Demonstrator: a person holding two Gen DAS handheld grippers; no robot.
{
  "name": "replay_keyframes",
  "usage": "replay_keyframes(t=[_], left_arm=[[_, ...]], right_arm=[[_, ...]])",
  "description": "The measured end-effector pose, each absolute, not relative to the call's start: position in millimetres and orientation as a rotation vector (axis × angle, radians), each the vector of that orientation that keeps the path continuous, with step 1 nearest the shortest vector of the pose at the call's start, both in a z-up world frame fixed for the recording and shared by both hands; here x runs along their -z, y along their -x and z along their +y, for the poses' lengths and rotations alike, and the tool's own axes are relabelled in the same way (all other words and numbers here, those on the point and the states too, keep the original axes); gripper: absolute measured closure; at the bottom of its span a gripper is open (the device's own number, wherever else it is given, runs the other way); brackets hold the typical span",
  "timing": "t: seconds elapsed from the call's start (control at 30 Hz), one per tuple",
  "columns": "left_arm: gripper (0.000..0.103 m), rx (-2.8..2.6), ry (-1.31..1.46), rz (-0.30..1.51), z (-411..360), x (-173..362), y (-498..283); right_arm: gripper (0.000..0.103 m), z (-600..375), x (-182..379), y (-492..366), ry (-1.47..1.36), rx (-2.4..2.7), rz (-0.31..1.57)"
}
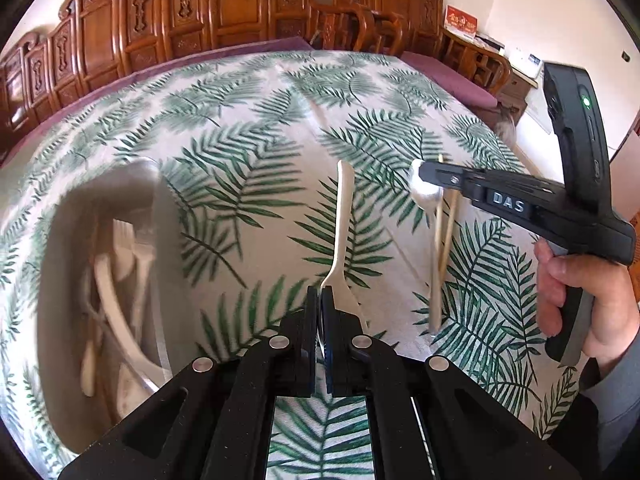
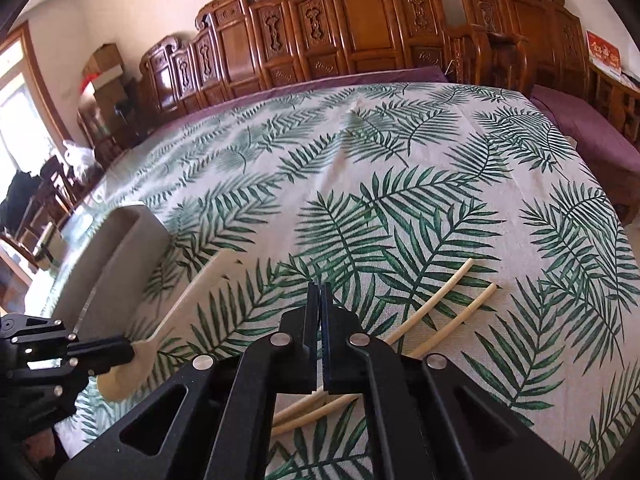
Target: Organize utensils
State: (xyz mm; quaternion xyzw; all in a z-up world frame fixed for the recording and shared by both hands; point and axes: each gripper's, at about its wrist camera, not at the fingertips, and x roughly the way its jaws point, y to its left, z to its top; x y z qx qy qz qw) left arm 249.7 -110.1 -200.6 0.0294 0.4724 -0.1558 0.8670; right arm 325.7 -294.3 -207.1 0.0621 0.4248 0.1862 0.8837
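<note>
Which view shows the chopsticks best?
Right wrist: both chopsticks lie side by side on the cloth, sharp, with only their near stretch hidden by the right gripper. The left wrist view shows them farther off and thin, crossed by the right gripper and its white utensil.

Daylight enters from a window [image 2: 18,120] far left of the right claw and overexposes there. Illumination is bright and even, with soft shadows. The grey container [image 1: 112,280] left of the left claw shows motion blur. Fisheye distortion curves all edges; corners vignette black.
</note>
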Motion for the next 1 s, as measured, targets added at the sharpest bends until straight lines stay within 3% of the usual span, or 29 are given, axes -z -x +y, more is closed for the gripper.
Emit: replay_keyframes(t=[1.0], left_arm=[[0.101, 0.181, -0.007, 0.910, 8.5, 165.8, -235.5]], right_arm=[[0.101, -257.4, 133.2, -286.7, -0.146, -0.472, 0.752]])
